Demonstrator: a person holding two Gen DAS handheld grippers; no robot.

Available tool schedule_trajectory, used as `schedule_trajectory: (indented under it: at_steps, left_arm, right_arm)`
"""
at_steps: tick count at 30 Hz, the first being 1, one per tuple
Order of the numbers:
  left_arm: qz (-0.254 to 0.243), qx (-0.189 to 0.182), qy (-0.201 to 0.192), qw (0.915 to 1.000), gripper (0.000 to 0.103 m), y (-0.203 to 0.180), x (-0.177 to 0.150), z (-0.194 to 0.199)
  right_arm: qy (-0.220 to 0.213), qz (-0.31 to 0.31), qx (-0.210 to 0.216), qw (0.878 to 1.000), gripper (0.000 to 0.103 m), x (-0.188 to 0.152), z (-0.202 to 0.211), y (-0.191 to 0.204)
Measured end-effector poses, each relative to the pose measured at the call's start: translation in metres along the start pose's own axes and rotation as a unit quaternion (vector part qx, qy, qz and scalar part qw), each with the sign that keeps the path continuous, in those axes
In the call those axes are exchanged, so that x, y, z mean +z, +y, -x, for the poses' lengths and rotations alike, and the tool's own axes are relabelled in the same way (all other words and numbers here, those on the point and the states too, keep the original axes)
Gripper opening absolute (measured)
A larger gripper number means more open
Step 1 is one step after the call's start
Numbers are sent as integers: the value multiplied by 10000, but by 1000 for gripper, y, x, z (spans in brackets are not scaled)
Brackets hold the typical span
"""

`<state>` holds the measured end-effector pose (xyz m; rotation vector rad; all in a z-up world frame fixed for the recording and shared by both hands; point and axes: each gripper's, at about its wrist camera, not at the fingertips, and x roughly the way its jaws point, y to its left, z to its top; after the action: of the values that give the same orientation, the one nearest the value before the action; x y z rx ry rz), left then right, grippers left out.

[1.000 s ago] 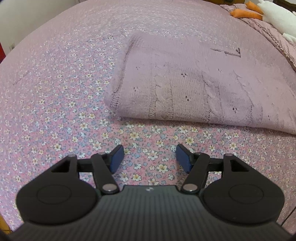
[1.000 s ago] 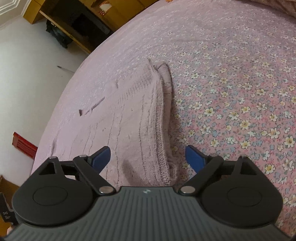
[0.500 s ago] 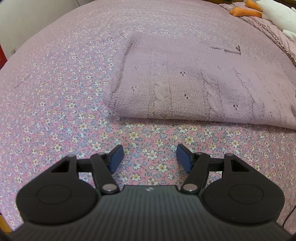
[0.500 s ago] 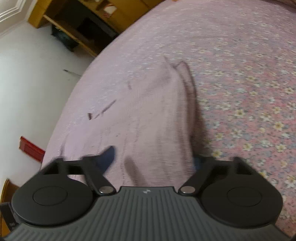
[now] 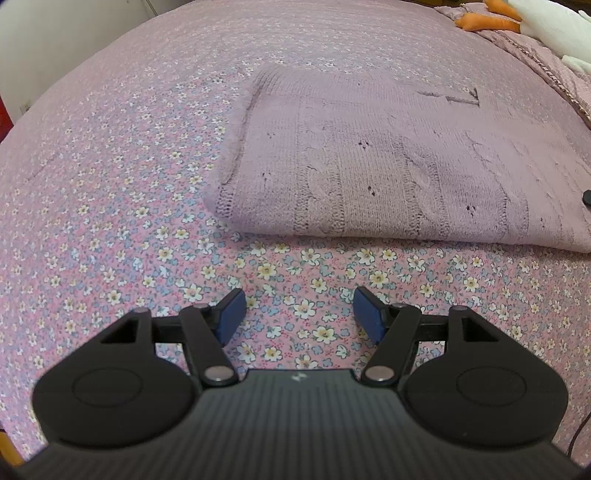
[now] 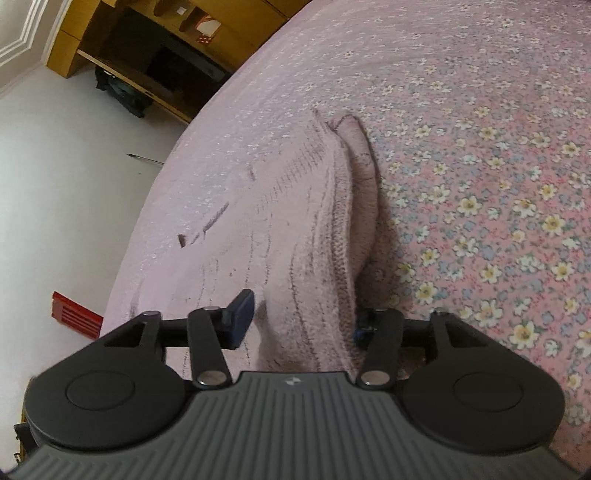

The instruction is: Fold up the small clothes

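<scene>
A folded mauve cable-knit sweater lies on the floral bedsheet. My left gripper hovers open over the bare sheet just short of the sweater's near folded edge, with nothing between its blue pads. In the right wrist view the sweater runs away from me. Its near end is bunched up and raised between the jaws of my right gripper. The left pad sits against the knit and the right pad is mostly hidden behind it. These jaws are opening slightly, with the fabric still between them.
A white plush toy with orange feet lies at the far right of the bed. Left of the sweater in the right wrist view, the bed's edge drops to a pale floor, with wooden furniture and a red object.
My right gripper has closed from wide open onto the sweater's near end, and that end has risen off the sheet. The left gripper has stayed put.
</scene>
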<state>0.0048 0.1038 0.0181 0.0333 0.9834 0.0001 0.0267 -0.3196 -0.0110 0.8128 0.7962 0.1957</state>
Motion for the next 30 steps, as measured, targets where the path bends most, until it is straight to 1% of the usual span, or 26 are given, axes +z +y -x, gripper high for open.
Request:
schedule_trajectory:
  at_steps: [1, 2, 7, 9, 10, 11, 14, 16, 19, 23, 27, 30]
  left_arm:
    - [-4, 2, -1, 10000, 66, 0, 0, 0]
    - [-10, 2, -2, 10000, 66, 0, 0, 0]
    - [-18, 4, -4, 10000, 66, 0, 0, 0]
    - [-24, 1, -10, 10000, 66, 0, -1, 0]
    - [-26, -2, -14, 10000, 66, 0, -1, 0]
    - [-26, -5, -17, 10000, 67, 0, -1, 0]
    - [-30, -10, -28, 10000, 67, 1, -1, 0]
    - [-32, -15, -34, 10000, 67, 1, -1, 0]
    - [3, -53, -41, 10000, 67, 4, -1, 4]
    - [70, -40, -152, 9999, 67, 13, 2, 15]
    - [130, -12, -316, 9994, 67, 26, 7, 28]
    - [173, 65, -392, 9991, 67, 38, 11, 35]
  right_arm:
    - [-19, -31, 53, 10000, 67, 0, -1, 0]
    - [-46, -56, 88, 9999, 69, 0, -2, -1]
    - [-185, 15, 53, 9998, 68, -2, -6, 3]
    - [-195, 80, -19, 9998, 62, -1, -6, 3]
    - [-198, 101, -109, 9997, 49, -1, -7, 3]
    - [-189, 76, -144, 9997, 41, -1, -9, 1]
    - [-208, -16, -84, 9997, 37, 0, -8, -1]
    - [-235, 120, -118, 9996, 36, 1, -6, 6]
    - [-314, 362, -81, 9988, 35, 5, -3, 23]
    - [-287, 857, -289, 9955, 34, 15, -3, 60]
    - [-260, 1400, -318, 9893, 33, 20, -5, 101]
    - [-227, 1837, -279, 9823, 32, 21, -9, 134]
